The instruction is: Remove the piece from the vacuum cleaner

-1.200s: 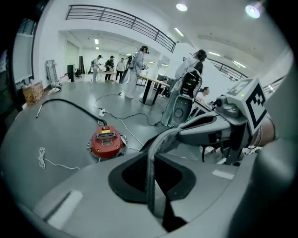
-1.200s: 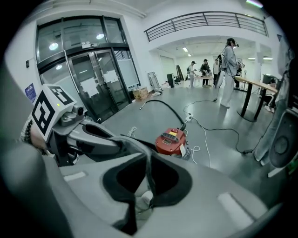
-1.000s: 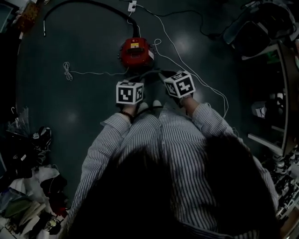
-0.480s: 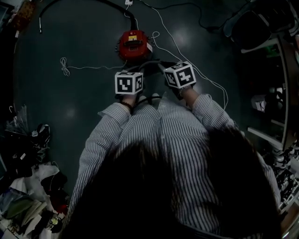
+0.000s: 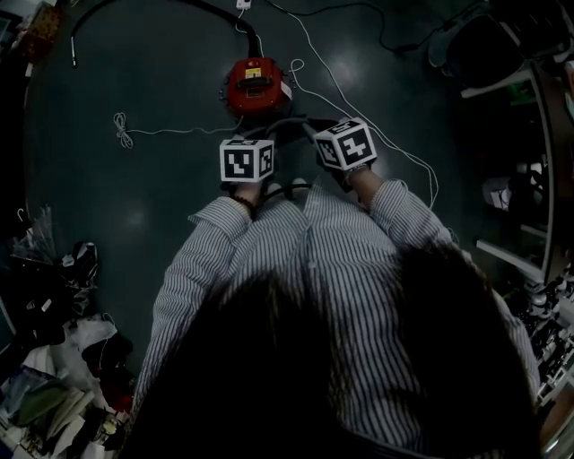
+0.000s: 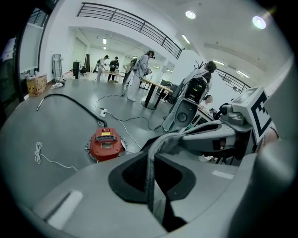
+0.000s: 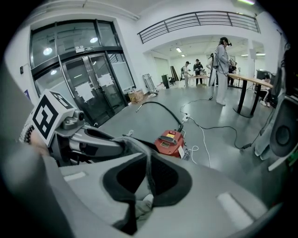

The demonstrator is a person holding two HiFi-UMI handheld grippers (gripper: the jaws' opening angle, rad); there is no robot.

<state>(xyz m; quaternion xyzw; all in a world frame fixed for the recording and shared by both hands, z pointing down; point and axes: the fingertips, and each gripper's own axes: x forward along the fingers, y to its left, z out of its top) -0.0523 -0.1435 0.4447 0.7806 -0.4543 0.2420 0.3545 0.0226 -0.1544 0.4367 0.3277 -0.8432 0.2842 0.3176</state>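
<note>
The red vacuum cleaner (image 5: 257,85) (image 6: 106,144) (image 7: 170,141) stands on the dark floor ahead of me, with its black hose (image 6: 70,104) curving off to the far left. I hold a grey cloth-like piece (image 6: 156,148) (image 7: 135,144) in the air, stretched between both grippers and clear of the vacuum. My left gripper (image 5: 260,136) (image 6: 151,186) is shut on one end of it. The other end is pinched by my right gripper (image 5: 311,127) (image 7: 139,195), also shut. In the head view the piece shows only as a dim dark arc (image 5: 291,124) between the two marker cubes.
A thin white cable (image 5: 161,134) and a power strip (image 5: 244,5) lie near the vacuum. Clutter (image 5: 54,359) piles up at the lower left, with shelving (image 5: 520,179) along the right. People and tables (image 6: 139,69) stand far off; glass doors (image 7: 88,88) are on the left.
The head view has shifted a little, so the vacuum sits slightly higher in frame. Both grippers have edged forward together, still holding the grey piece.
</note>
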